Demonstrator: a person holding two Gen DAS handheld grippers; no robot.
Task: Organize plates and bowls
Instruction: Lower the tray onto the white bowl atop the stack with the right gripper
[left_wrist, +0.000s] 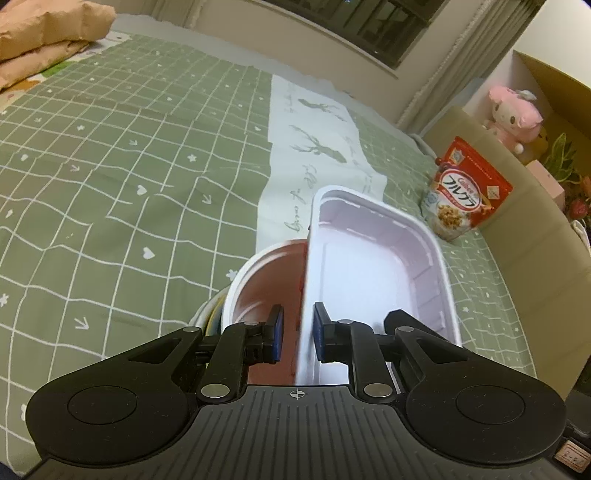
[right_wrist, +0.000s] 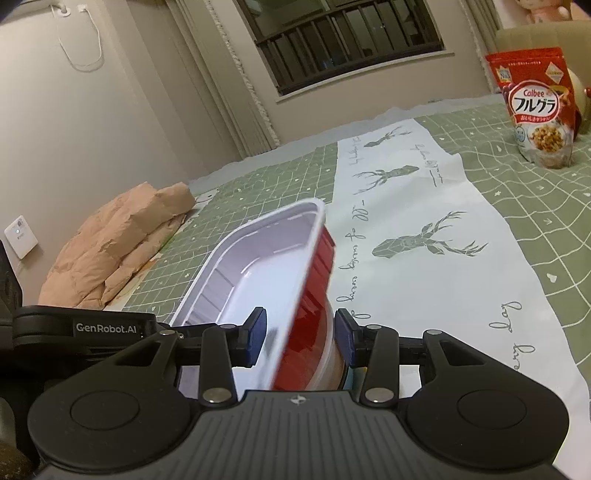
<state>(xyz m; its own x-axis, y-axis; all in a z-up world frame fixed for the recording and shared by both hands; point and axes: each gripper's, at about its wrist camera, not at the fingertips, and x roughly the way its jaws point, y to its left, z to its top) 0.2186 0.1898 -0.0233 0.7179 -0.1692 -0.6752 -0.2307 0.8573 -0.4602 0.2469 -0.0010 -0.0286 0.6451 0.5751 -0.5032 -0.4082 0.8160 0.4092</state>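
Both grippers are on one rectangular tray (left_wrist: 373, 273) – white inside, red outside – tilted up off the green checked bedspread (left_wrist: 110, 166). The left gripper (left_wrist: 297, 328) has its jaws nearly together, pinching the tray's thin near rim between the blue pads. The right gripper (right_wrist: 301, 339) grips wider, one pad inside the tray (right_wrist: 258, 258), the other outside against a round bowl's wall. That round bowl (left_wrist: 258, 284), white-rimmed and reddish inside, sits just beside and under the tray. A white deer-print runner (right_wrist: 424, 240) lies across the bed – a Calbee granola bag (right_wrist: 535, 107) stands well beyond
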